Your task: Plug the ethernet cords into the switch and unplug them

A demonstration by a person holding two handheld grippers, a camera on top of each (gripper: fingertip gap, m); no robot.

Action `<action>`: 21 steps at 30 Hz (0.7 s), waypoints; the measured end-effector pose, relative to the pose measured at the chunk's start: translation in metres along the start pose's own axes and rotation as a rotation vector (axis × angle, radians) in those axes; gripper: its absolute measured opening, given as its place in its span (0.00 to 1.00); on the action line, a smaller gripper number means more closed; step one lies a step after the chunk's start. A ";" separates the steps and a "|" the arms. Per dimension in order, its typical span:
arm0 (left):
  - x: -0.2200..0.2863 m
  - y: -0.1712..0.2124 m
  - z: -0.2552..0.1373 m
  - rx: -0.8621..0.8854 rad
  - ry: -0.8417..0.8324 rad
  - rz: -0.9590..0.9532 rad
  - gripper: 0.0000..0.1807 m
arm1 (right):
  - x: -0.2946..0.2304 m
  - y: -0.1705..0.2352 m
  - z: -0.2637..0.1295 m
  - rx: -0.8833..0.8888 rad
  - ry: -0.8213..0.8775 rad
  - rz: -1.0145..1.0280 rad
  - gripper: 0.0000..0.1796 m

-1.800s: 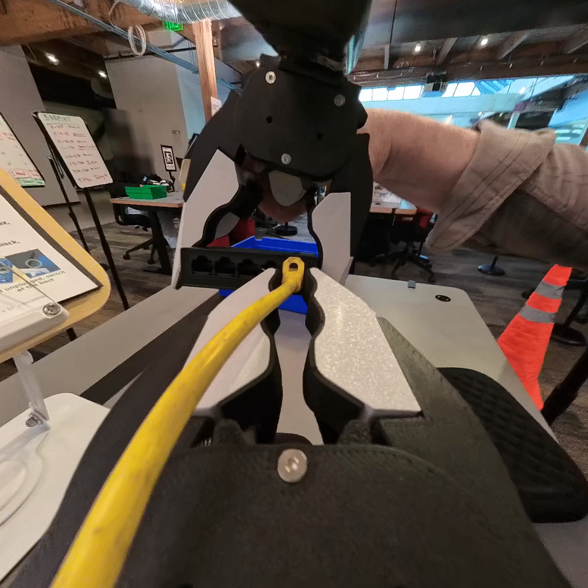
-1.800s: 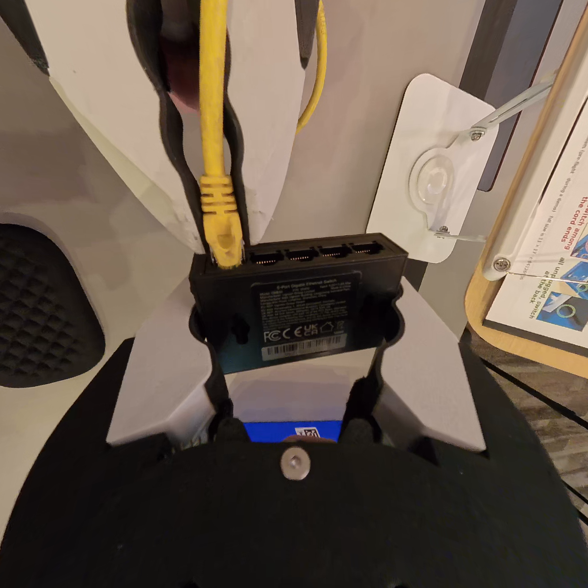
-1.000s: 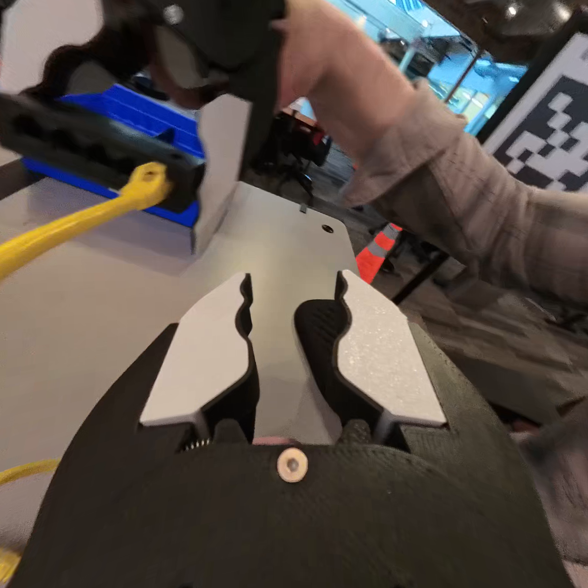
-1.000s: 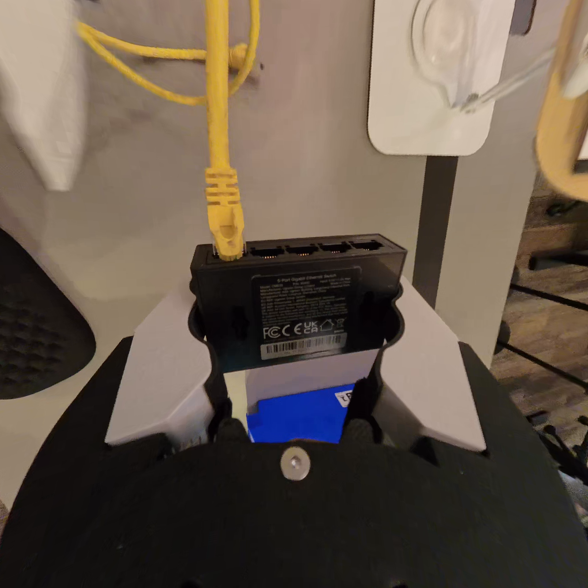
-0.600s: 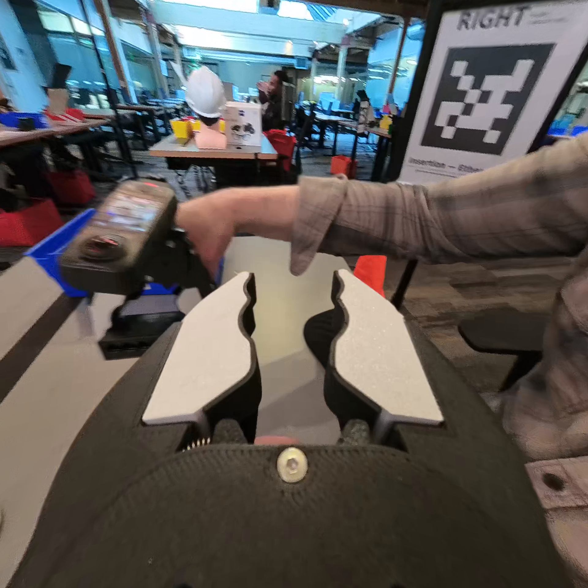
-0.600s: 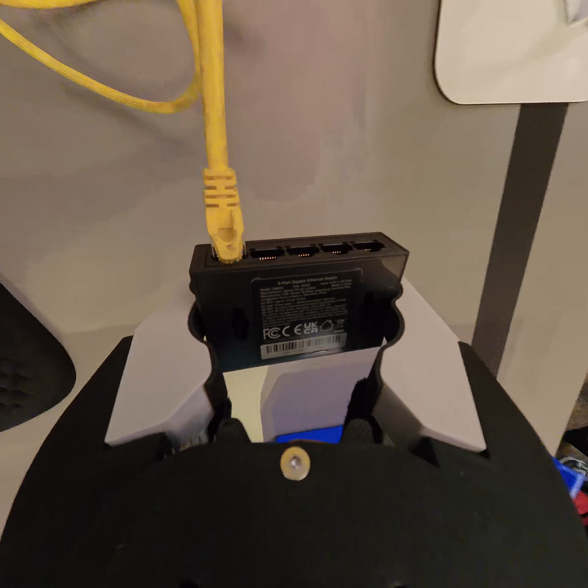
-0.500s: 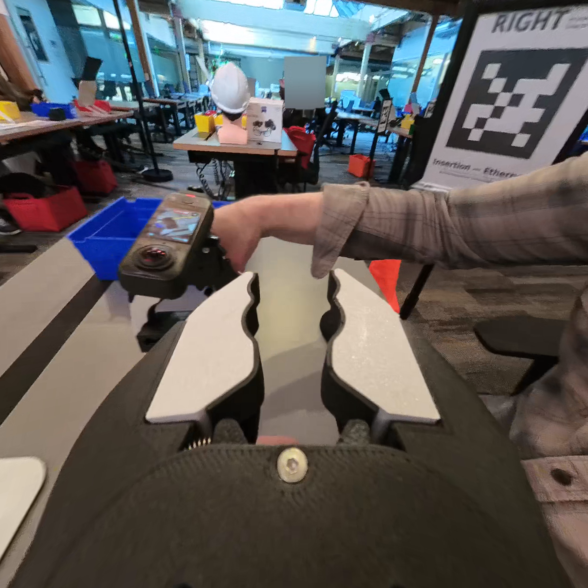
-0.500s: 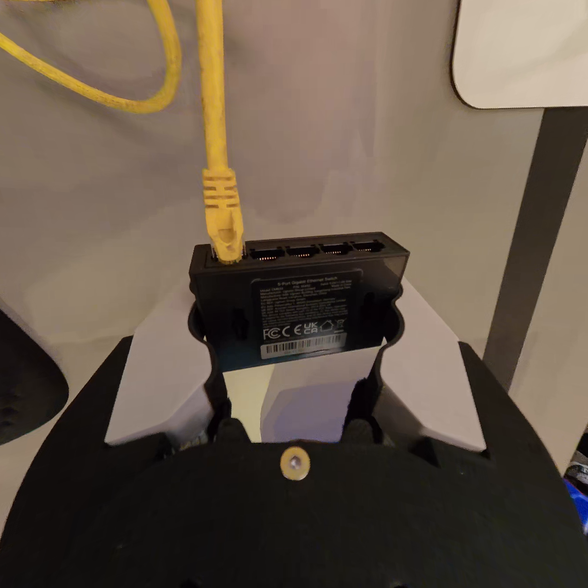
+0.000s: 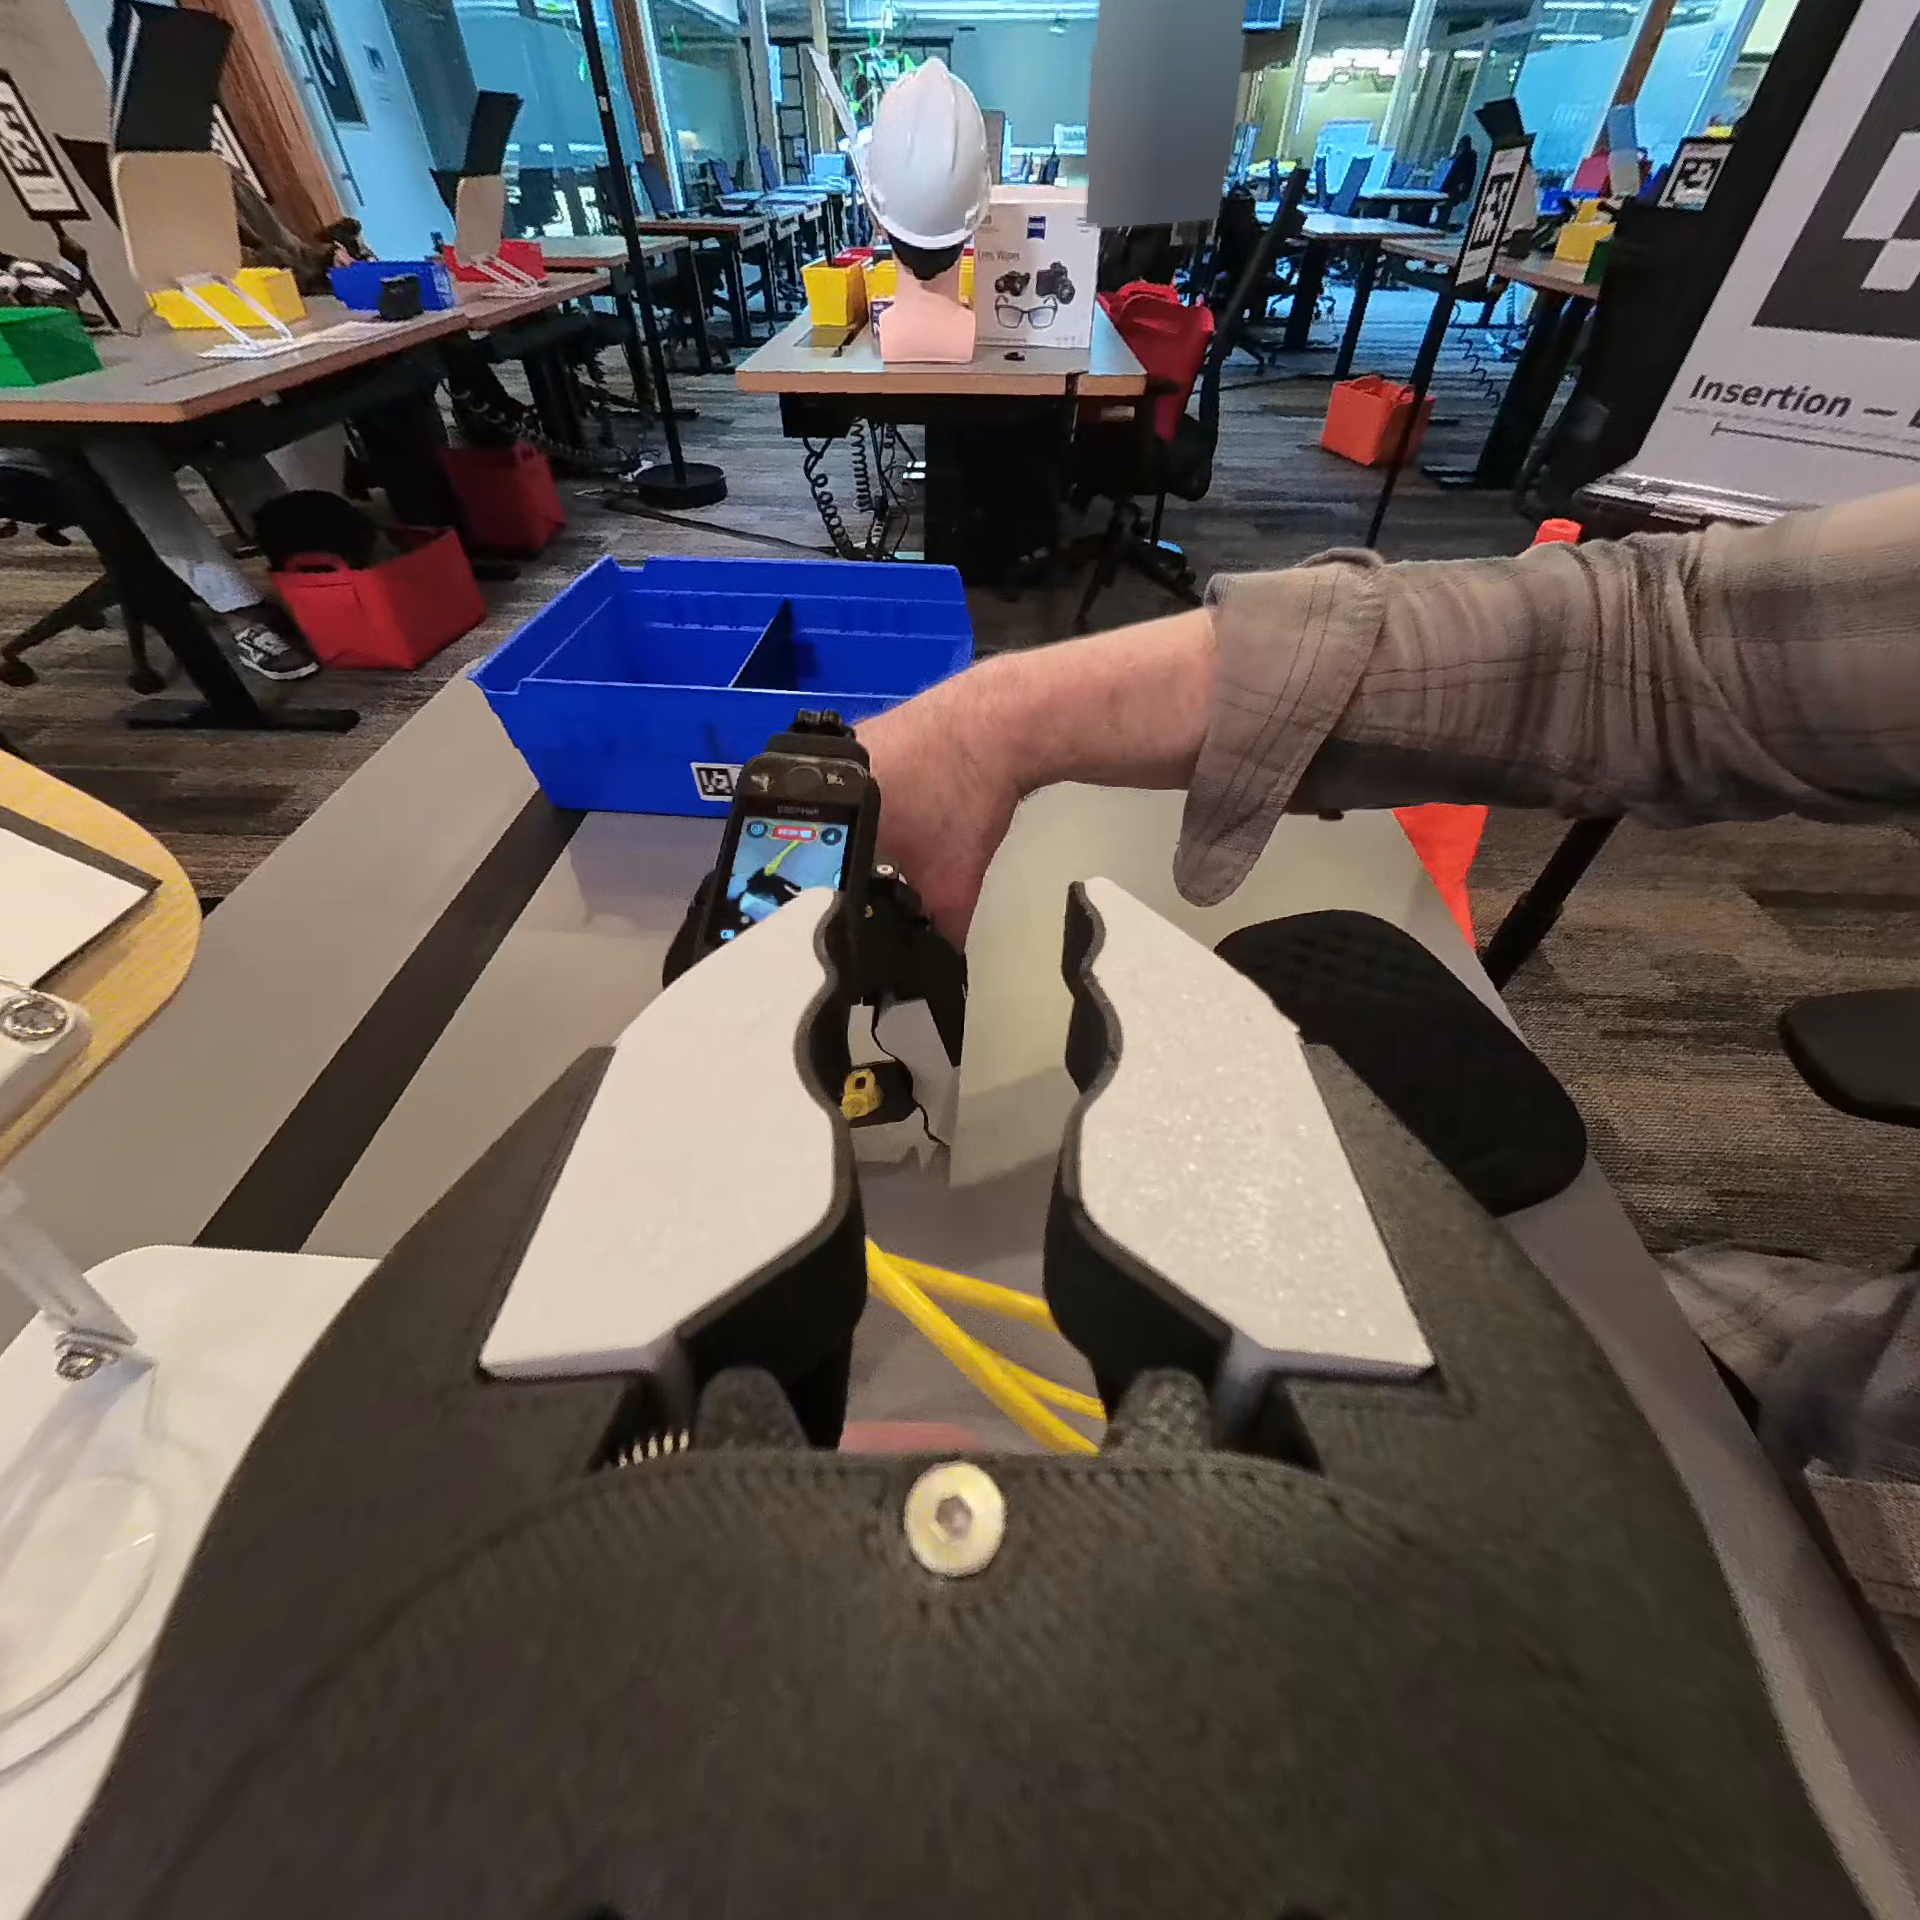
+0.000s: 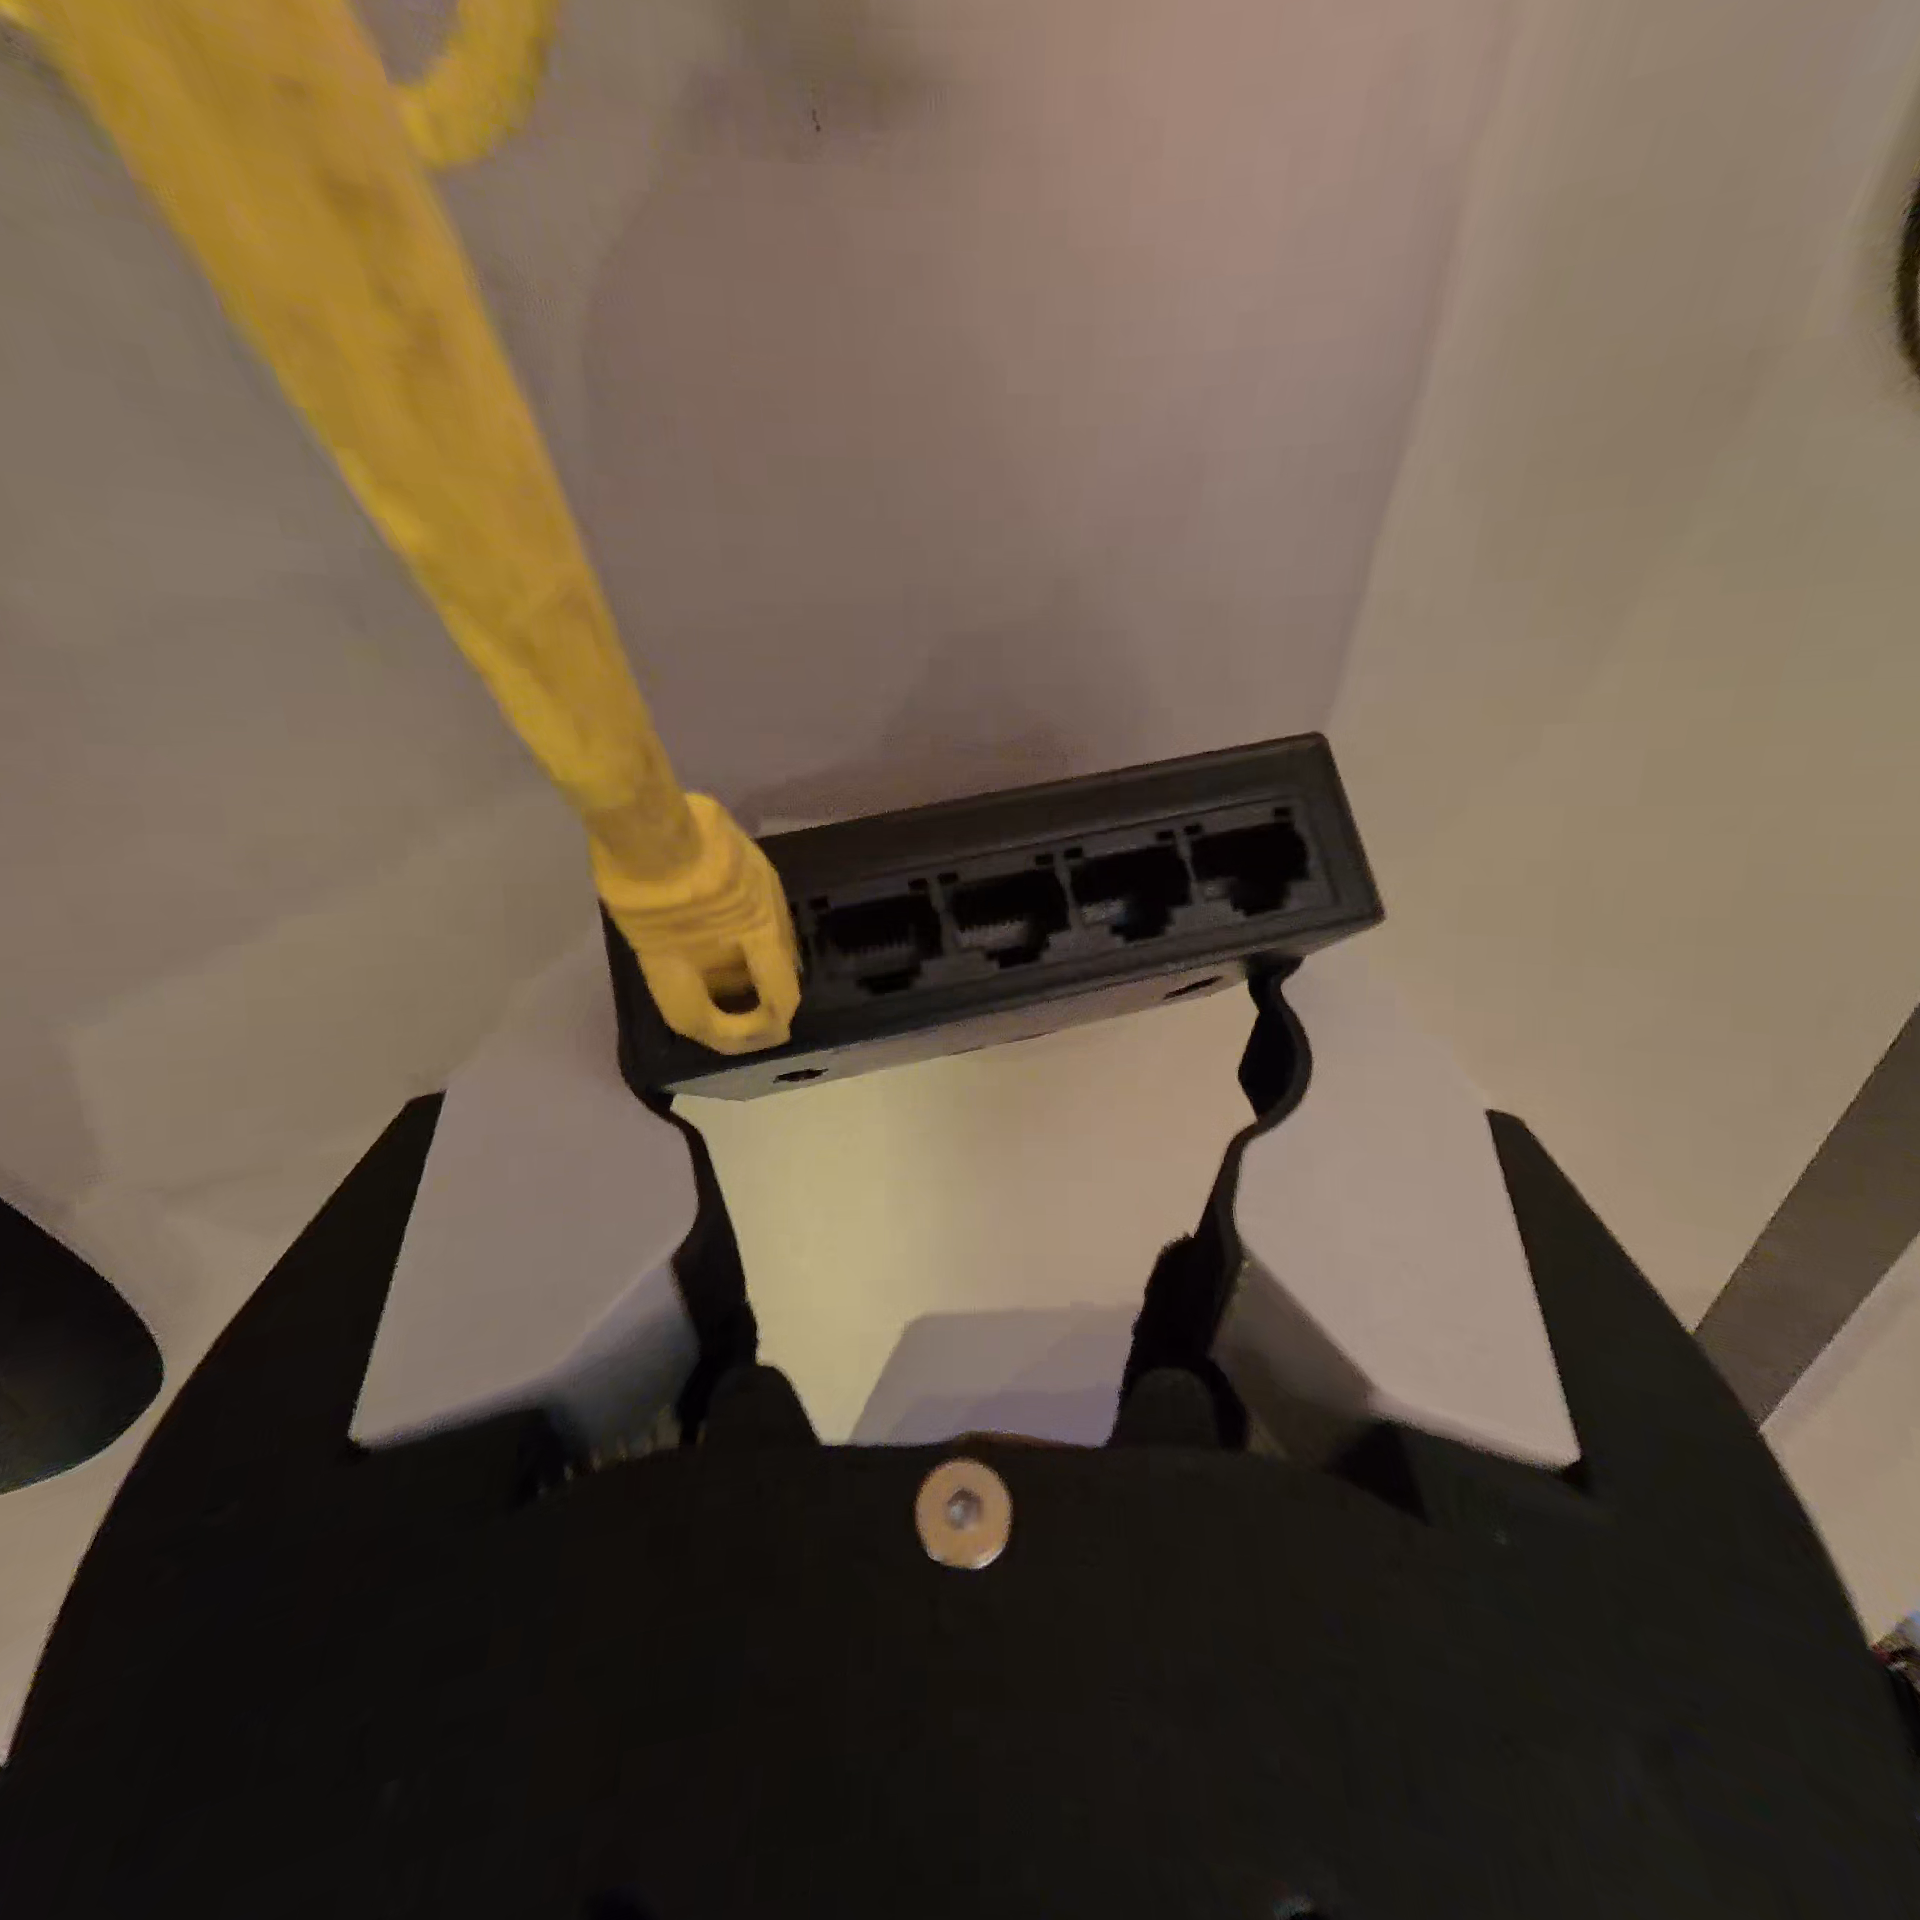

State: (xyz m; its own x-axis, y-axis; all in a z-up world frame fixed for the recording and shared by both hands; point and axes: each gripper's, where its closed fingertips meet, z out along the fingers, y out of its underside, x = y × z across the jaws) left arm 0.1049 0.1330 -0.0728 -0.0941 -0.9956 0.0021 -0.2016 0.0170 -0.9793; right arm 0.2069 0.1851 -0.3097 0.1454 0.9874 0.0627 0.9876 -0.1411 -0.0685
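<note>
In the right wrist view the black switch (image 10: 1039, 935) sits across the tips of my right gripper (image 10: 961, 1023), tilted, with its ports facing the camera. The jaws stand as wide as the switch. A yellow ethernet plug (image 10: 717, 935) is in the leftmost port, and its cord (image 10: 416, 364) runs up and left. The other ports are empty. In the left wrist view my left gripper (image 9: 945, 935) is open and empty. Beyond it the right gripper (image 9: 904, 997) points down at the table with the switch (image 9: 894, 1112) at its tips. Yellow cord (image 9: 977, 1351) lies under my fingers.
A blue divided bin (image 9: 644, 717) stands at the far edge of the grey table (image 9: 416, 987). A black padded rest (image 9: 1403, 1060) is at the right. A white stand base (image 9: 156, 1351) and a wooden sign board (image 9: 104, 935) are at the left. An orange cone (image 9: 1444, 842) stands past the table. The tips of one gripper are about 25 cm away from the tips of the other.
My left gripper let go of the yellow cord, opened and drew back toward me. My right gripper swung down toward the table, and the switch tipped so its ports face the camera.
</note>
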 end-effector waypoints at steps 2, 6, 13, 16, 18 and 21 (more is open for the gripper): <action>-0.002 -0.002 -0.003 0.007 -0.008 0.001 0.21 | -0.004 -0.001 0.002 -0.007 -0.032 -0.003 0.61; -0.007 -0.006 -0.010 0.023 -0.027 0.000 0.21 | -0.009 -0.002 0.003 -0.011 -0.087 0.003 0.61; -0.012 -0.012 -0.020 0.034 -0.046 0.008 0.21 | -0.018 -0.011 -0.003 0.025 -0.167 0.036 0.58; -0.012 -0.013 -0.021 0.038 -0.052 0.010 0.21 | -0.018 -0.012 -0.005 0.014 -0.167 0.036 0.57; -0.012 -0.014 -0.023 0.037 -0.056 0.013 0.21 | -0.018 -0.013 -0.009 0.018 -0.164 0.041 0.57; -0.014 -0.016 -0.025 0.044 -0.067 0.019 0.22 | -0.014 -0.018 -0.026 0.048 -0.132 0.047 0.58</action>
State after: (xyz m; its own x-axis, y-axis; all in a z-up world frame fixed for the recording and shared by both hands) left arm 0.0847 0.1486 -0.0518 -0.0320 -0.9991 -0.0283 -0.1568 0.0330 -0.9871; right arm 0.1891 0.1725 -0.2839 0.1790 0.9811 -0.0729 0.9756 -0.1866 -0.1158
